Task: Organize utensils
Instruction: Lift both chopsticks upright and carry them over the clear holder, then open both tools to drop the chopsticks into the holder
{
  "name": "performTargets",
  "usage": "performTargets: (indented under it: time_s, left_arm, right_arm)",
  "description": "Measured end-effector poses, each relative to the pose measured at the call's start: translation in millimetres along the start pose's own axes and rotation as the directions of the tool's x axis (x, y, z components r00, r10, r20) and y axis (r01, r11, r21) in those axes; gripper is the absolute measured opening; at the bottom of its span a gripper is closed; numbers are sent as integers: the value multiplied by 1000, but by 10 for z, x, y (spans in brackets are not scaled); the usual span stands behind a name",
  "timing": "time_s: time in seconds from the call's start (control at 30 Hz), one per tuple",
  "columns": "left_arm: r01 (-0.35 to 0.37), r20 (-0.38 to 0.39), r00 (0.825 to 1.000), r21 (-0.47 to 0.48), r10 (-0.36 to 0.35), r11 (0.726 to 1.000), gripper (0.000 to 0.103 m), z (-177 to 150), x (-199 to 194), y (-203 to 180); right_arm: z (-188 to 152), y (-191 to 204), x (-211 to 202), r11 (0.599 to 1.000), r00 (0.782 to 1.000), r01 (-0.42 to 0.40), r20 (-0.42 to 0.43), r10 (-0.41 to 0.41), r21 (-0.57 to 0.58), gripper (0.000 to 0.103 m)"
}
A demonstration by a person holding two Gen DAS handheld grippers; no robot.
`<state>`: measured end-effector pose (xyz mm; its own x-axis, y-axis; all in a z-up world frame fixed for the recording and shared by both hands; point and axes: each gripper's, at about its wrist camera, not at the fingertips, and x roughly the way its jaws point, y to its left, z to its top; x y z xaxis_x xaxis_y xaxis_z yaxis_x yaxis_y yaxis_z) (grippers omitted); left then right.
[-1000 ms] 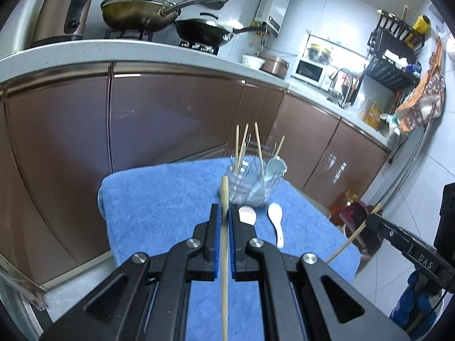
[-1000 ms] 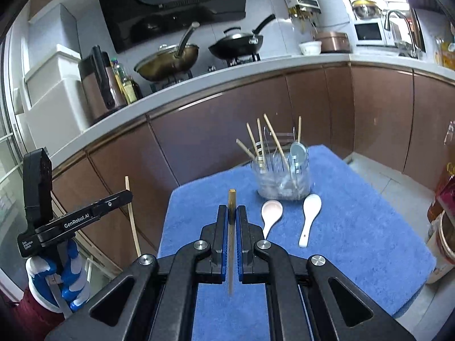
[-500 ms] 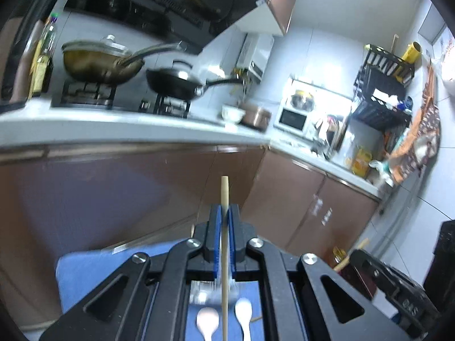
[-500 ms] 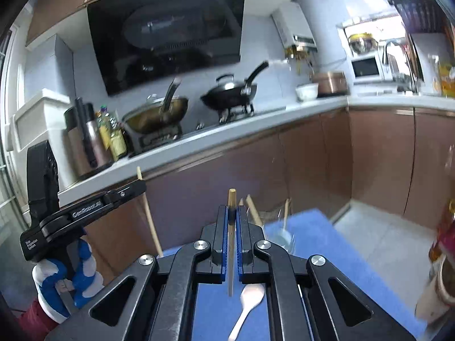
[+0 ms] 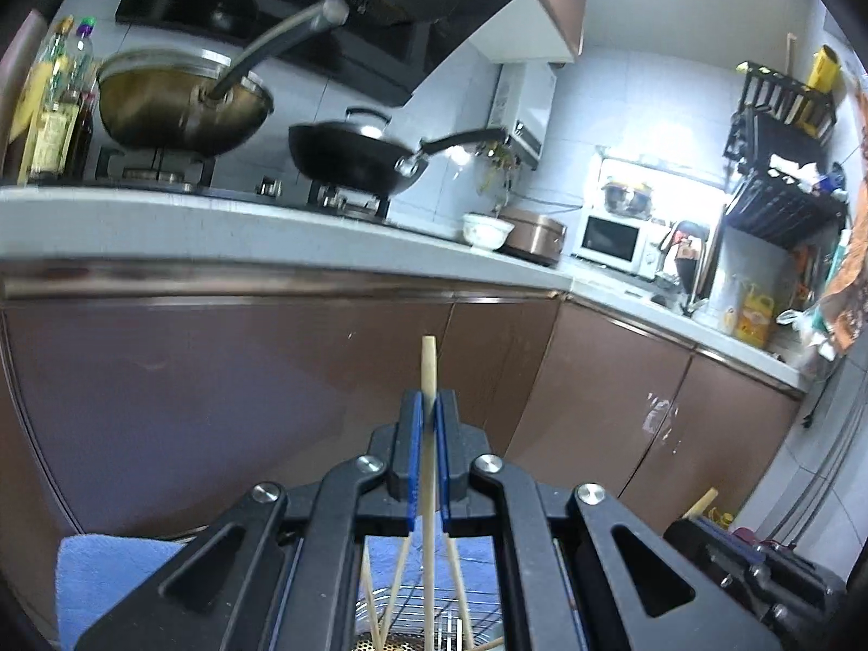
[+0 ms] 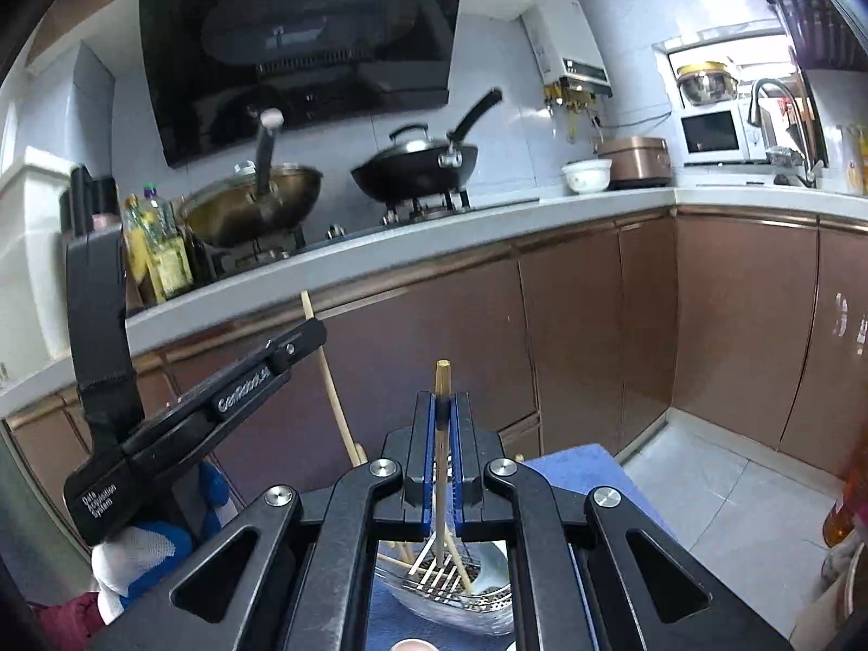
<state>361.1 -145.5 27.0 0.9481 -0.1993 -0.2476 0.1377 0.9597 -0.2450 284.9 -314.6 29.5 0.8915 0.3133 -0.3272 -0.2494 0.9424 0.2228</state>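
My left gripper (image 5: pixel 427 407) is shut on a wooden chopstick (image 5: pixel 428 380), held upright above the clear utensil holder (image 5: pixel 412 629), where several chopsticks stand. My right gripper (image 6: pixel 444 412) is shut on another wooden chopstick (image 6: pixel 442 380), also upright, its lower end over the utensil holder (image 6: pixel 450 597), which holds several chopsticks and a pale spoon (image 6: pixel 491 569). The left gripper (image 6: pixel 312 333) with its chopstick shows at the left of the right wrist view. The right gripper body (image 5: pixel 759 559) shows at the lower right of the left wrist view.
The holder stands on a blue towel (image 6: pixel 586 472) (image 5: pixel 108 569). Behind are brown cabinet doors (image 5: pixel 217 407), a grey counter (image 6: pixel 434 249) with two woks (image 6: pixel 417 171), a white bowl (image 6: pixel 586 173) and a microwave (image 6: pixel 710 133). Tiled floor (image 6: pixel 721 488) lies to the right.
Both grippers have tilted up and moved over the holder with their chopsticks. The towel and the spoons on it have dropped out of sight below the fingers.
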Motion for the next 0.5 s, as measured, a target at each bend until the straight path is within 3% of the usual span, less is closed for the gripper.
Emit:
performTargets:
  time_s: [0.27, 0.33, 0.4, 0.5]
  left_arm:
    - [-19, -38, 999, 12, 19, 1000, 8, -415, 229, 100]
    - [-4, -48, 999, -1, 4, 1000, 27, -422, 172, 128]
    - [0, -43, 999, -10, -1, 1000, 34, -380, 83, 149]
    - [0, -33, 999, -9, 0, 1000, 41, -282, -112, 170]
  right_arm:
    - [-412, -41, 337, 1000, 997, 24, -77, -23, 1, 8]
    - [-437, -59, 288, 1000, 996, 30, -81, -29, 8, 17]
    - [-419, -58, 210, 999, 997, 36, -71, -35, 12, 27]
    - [-339, -45, 16, 999, 998, 47, -43, -46, 19, 29]
